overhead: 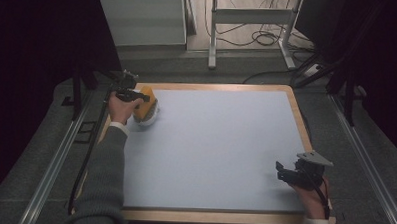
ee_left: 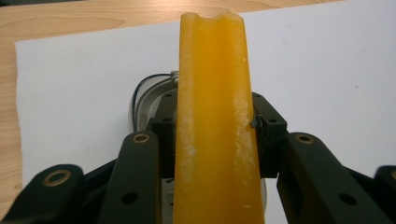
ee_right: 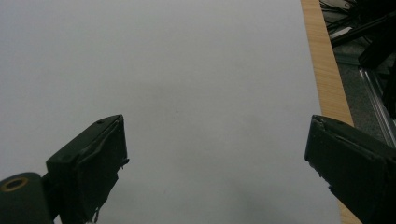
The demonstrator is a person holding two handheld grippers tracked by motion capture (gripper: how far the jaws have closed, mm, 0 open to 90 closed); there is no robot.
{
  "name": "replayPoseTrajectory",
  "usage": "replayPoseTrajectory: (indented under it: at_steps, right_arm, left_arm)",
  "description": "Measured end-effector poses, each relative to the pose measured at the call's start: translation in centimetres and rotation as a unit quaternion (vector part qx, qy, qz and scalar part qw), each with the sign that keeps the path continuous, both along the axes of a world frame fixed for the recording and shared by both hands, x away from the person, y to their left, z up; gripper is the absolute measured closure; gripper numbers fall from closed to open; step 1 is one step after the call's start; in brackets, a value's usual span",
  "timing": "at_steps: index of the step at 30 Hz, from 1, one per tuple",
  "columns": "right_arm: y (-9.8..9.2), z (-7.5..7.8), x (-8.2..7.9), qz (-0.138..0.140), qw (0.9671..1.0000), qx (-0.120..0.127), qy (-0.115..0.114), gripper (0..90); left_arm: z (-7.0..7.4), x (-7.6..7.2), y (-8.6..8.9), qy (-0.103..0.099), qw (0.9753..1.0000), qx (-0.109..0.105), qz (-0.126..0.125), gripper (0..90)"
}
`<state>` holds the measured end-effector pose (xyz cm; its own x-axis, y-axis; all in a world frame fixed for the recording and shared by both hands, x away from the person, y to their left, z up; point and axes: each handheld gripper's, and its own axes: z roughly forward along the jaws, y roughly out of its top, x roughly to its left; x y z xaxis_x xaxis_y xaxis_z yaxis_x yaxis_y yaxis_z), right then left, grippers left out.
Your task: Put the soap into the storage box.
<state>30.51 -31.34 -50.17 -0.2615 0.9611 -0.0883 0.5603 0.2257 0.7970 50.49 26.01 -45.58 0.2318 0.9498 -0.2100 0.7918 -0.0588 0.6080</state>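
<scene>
Left gripper (ee_left: 212, 135) clamping orange block (ee_left: 212, 116), perhaps sponge

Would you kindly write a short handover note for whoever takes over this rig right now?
Left gripper: shut on the orange sponge, held over a white bowl at the mat's far left corner.
Right gripper: open, holding nothing, over the grey mat near its right edge.
Done: the sponge is gripped.
Left: whether it is going into or coming out of the bowl cannot be told; probably place it and release.
</scene>
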Motion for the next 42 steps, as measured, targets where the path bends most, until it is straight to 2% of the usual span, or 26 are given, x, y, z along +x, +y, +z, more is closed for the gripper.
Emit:
replayPoseTrajectory:
  at_steps: [9,10,11,15,16,18,20,22,25,30,37,42]
  right_arm:
    - [0.0,-0.1,0.0,0.0,1.0,-0.001,0.001,5.8]
    - [0.0,-0.1,0.1,0.0,1.0,-0.001,0.002,5.8]
    - [0.0,-0.1,0.1,0.001,1.0,0.0,0.002,5.8]
    - [0.2,-0.2,0.1,0.002,1.0,-0.001,0.003,5.8]
    - [0.2,-0.2,0.0,0.003,1.0,-0.001,0.003,5.8]
    - [0.2,-0.1,0.0,0.005,1.0,-0.001,0.002,5.8]
    - [0.3,-0.1,0.0,0.005,1.0,-0.001,0.002,5.8]
    - [0.3,-0.2,0.0,0.005,1.0,-0.001,0.002,5.8]
    - [0.3,-0.2,0.1,0.005,1.0,-0.002,0.003,5.8]
    - [0.4,-0.1,0.1,0.006,1.0,-0.002,0.003,5.8]
    - [0.7,-0.1,0.2,0.013,0.9999,-0.002,0.001,5.7]
    - [0.7,-0.2,0.2,0.012,0.9999,-0.002,0.002,5.7]
  left_arm:
    - [-1.3,0.3,-0.1,0.013,0.9998,0.0,0.013,60.2]
    - [-1.1,0.2,-0.1,0.016,0.9998,0.013,0.006,56.4]
    - [-0.9,0.1,-0.2,0.006,0.9997,0.022,0.009,52.3]
    - [0.1,-0.5,-0.3,-0.009,0.9994,0.031,0.01,37.4]
    - [0.3,-0.6,-0.3,-0.01,0.9991,0.04,0.011,33.1]
    - [0.7,-1.0,-0.1,-0.012,0.9989,0.045,0.009,29.8]
    - [1.0,-1.4,0.1,-0.023,0.9987,0.044,0.009,28.4]
    - [1.4,-1.9,0.3,-0.032,0.999,0.032,0.001,27.6]
    - [1.9,-2.8,0.2,-0.041,0.9985,0.034,-0.014,25.6]
    - [2.2,-4.6,-0.2,-0.057,0.9977,0.007,-0.036,25.3]
    - [2.1,-7.3,-0.5,-0.071,0.9943,-0.021,-0.077,25.5]
    - [1.7,-9.0,-0.5,-0.082,0.9913,-0.032,-0.098,26.3]
